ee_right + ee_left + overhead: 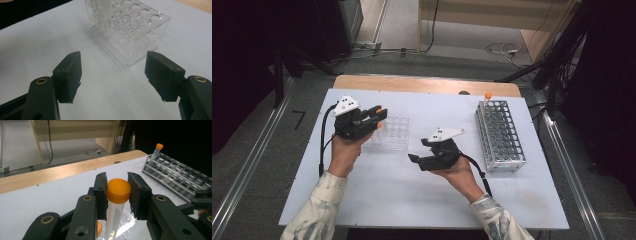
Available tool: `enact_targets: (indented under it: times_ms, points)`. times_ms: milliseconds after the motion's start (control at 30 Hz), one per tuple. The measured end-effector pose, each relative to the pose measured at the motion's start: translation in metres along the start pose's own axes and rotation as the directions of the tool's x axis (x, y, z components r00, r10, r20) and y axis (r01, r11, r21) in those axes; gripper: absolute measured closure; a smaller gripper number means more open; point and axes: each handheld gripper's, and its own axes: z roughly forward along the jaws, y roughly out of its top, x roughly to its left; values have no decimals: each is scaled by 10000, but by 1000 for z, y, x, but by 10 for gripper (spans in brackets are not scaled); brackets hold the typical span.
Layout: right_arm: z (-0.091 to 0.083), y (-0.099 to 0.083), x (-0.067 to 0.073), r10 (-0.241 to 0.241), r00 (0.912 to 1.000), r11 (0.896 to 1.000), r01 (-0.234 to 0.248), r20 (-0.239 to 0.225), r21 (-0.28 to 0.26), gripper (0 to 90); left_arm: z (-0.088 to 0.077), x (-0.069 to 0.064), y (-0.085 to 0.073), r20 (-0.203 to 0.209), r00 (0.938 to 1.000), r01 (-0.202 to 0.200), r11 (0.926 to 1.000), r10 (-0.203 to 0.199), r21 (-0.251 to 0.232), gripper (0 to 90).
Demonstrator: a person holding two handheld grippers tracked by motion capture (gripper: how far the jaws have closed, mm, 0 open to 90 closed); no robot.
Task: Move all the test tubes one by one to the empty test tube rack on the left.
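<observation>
Your left gripper (117, 195), clamped on the orange-capped tube (118, 191) at centre frame, may drop it if tilted; your right gripper (113, 72) stands apart, empty.

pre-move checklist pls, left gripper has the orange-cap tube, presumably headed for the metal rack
1. Grip on orange-capped tube: ok. The left gripper has a jaw on either side of it, just at and below the cap.
2. Tube attitude: ok, roughly upright in the left gripper view.
3. Tube clear of clear plastic rack: cannot tell. Its lower end is hidden behind the jaws.
4. Free holes in metal rack: ok. One capped tube stands at the far corner; the other holes look open.
5. Right gripper out of the way: not ok. It sits open and empty between the two racks, near the likely path.
</observation>
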Motion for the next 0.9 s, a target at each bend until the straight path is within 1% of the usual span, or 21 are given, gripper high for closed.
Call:
enact_targets:
  times_ms: [100, 133, 300, 400, 500, 600, 700, 733, 800, 900]
  points:
    - [-1, 0, 0, 18, 10000, 10000, -17, 35, -10, 283, 4, 0, 2, -66, 10000, -68, 10000, 67, -38, 702]
    - [-1, 0, 0, 24, 10000, 10000, -24, 41, -9, 283, 6, 1, 2, -119, 9998, -153, 9999, 153, 2, 702]
    - [-1, -1, 0, 82, 10000, 10000, -82, 53, -24, 286, 13, 4, -2, -220, 9996, -158, 9997, 162, 188, 702]
    - [-1, -1, 0, 77, 10000, 10000, -77, 58, -26, 287, 17, 1, -5, -284, 9989, -357, 9988, 367, 346, 702]
    - [-1, -1, 0, 66, 10000, 10000, -66, 65, -23, 288, 21, -3, -10, -418, 9966, -681, 9959, 707, 601, 702]
    - [-1, -1, 0, 49, 10000, 10000, -49, 46, 0, 288, 24, -7, -16, -531, 9930, -999, 9907, 1051, 925, 700]
    - [0, -1, 1, 29, 10000, 10000, -29, 33, 34, 288, 26, -10, -21, -619, 9915, -1075, 9883, 1146, 1080, 699]
    - [0, -1, 1, 0, 10000, 10000, 0, 27, 34, 288, 26, -10, -22, -654, 9901, -1164, 9864, 1245, 1157, 699]
    - [0, -1, 1, -5, 10000, 10000, 5, 7, 1, 289, 27, -10, -24, -682, 9890, -1220, 9844, 1314, 1270, 699]
    - [0, -1, 1, 29, 10000, 10000, -29, 19, 6, 290, 27, -10, -26, -724, 9888, -1201, 9842, 1302, 1298, 698]
